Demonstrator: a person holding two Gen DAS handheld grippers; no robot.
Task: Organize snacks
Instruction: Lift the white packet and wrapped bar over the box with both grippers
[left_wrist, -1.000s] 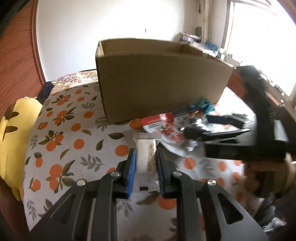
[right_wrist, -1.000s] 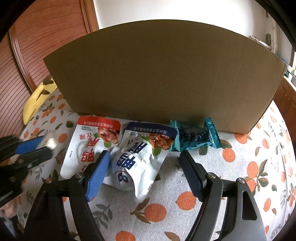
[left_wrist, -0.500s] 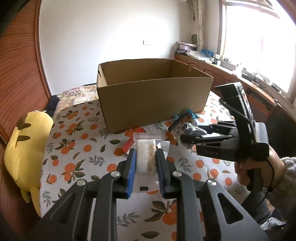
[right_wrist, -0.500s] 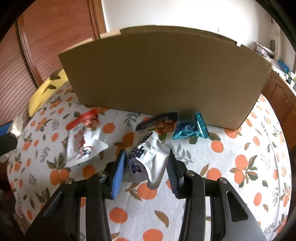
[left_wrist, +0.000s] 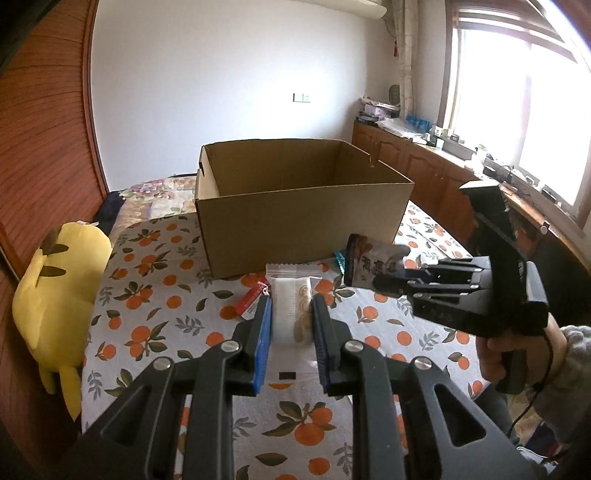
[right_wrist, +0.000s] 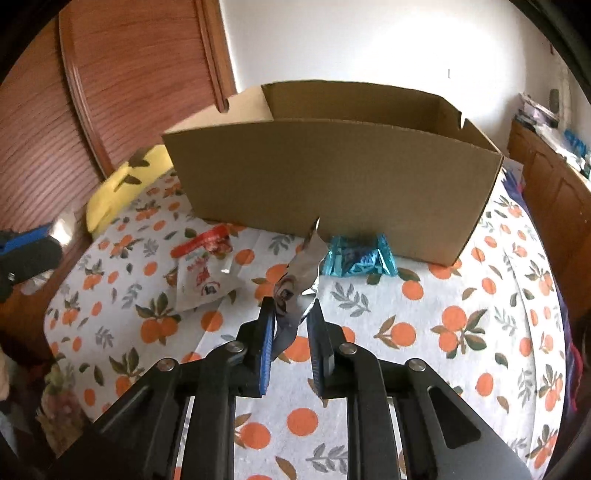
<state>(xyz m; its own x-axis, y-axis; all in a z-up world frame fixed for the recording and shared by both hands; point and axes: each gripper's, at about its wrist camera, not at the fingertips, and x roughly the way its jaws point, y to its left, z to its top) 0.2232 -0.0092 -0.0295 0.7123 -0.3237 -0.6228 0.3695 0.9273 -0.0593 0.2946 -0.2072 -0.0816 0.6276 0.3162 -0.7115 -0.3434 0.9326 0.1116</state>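
Left wrist view: left gripper clamped on a clear white snack packet, held above the orange-print tablecloth just in front of the cardboard box. Right gripper, in a hand right of the box front, pinching a white-and-blue snack bag (print hard to read, perhaps dried fruit). Yellow plush left of the box.

Right wrist view: right gripper closed on the crumpled snack bag, raised before the box. Teal wrapper touching the box's front wall; red-topped bag lying in front of its left corner.
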